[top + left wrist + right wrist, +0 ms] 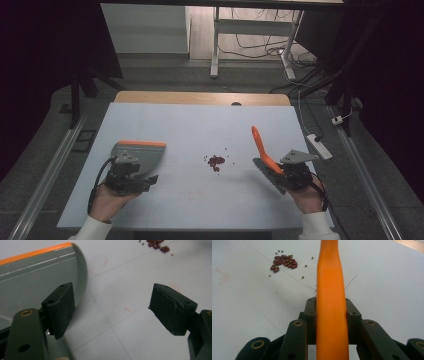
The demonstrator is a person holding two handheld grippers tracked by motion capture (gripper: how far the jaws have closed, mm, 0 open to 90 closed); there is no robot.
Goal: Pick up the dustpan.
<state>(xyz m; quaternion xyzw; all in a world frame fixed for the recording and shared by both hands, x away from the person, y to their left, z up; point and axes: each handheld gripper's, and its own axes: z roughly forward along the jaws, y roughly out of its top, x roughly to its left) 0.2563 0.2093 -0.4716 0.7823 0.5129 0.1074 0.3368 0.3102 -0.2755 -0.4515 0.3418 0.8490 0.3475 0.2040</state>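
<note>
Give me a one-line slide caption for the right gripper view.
Right gripper shut on the brush's orange handle, with a small pile of red beans ahead on the white table.

The high view looks forward and down from above the person's side, taking in the whole tabletop from well off. The left gripper view rides low, close above the surface, facing along its jaws past the grey dustpan. The right gripper view sits equally near, looking along the orange brush handle. All three views share the small heap of red beans at mid-table.
</note>
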